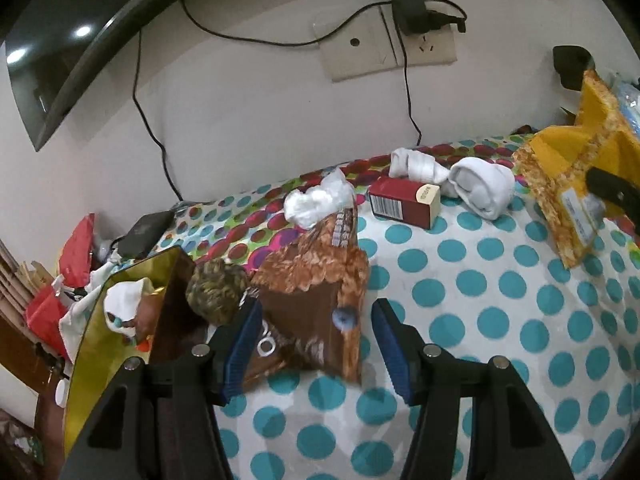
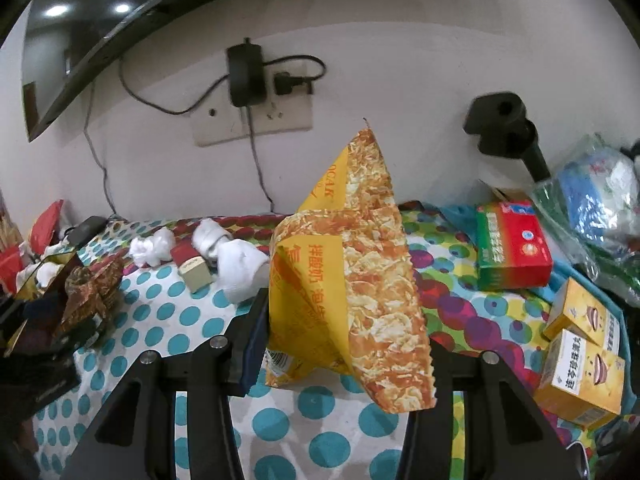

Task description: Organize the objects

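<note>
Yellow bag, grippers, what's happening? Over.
Right gripper shut on yellow bag. Left gripper open around brown bag. Nothing blocking.

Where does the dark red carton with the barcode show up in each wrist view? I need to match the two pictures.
Left wrist view: the dark red carton lies upper centre-right on the dotted cloth, just left of the rolled white sock.
Right wrist view: the carton lies left of centre, small, left of the same sock.
Shared landmark: the black adapter plugged into the wall socket.
</note>
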{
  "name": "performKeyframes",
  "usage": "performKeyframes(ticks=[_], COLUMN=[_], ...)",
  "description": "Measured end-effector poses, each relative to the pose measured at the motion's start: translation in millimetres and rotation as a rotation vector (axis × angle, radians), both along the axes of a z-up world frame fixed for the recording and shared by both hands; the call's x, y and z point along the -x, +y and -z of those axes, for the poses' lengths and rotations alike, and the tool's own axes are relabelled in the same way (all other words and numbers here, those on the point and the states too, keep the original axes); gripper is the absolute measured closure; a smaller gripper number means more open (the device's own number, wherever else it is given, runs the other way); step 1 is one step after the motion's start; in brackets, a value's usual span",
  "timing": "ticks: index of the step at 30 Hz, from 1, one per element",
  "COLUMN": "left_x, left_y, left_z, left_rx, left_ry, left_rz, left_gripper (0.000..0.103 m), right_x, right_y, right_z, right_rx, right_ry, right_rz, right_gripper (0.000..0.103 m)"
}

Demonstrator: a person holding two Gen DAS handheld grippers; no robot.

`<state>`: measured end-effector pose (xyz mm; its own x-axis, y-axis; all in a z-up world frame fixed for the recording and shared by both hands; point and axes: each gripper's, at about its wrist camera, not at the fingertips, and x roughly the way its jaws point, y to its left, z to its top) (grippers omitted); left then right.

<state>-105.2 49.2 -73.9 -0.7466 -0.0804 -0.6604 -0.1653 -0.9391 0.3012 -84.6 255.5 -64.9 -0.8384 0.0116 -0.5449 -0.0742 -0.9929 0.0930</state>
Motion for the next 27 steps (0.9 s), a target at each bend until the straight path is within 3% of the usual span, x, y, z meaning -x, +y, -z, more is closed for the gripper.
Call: performKeyframes(ticks=[7, 17, 27], left_x=[3.5, -1.4, -14.9], left_y=[0.9, -16.6, -26.8], left_z=[5.3, -5.6, -22.7], left_rx=[-0.037, -0.161, -0.25], left_ry=[0.033, 0.024, -0.006], left_rz=[0.021, 0.002, 0.028], left_gripper=[0.045, 0.065, 0.071], right_x=[-1.5, -0.7, 2.5], right_y=[-5.8, -0.9, -3.3], right_z=[-1.2, 0.7, 1.0], right_rx=[-0.04, -0.011, -0.014], right_ry=[0.009, 0.0, -0.003], right_rz=[0.001, 0.011, 0.007], right_gripper=[0.059, 0.059, 0.058])
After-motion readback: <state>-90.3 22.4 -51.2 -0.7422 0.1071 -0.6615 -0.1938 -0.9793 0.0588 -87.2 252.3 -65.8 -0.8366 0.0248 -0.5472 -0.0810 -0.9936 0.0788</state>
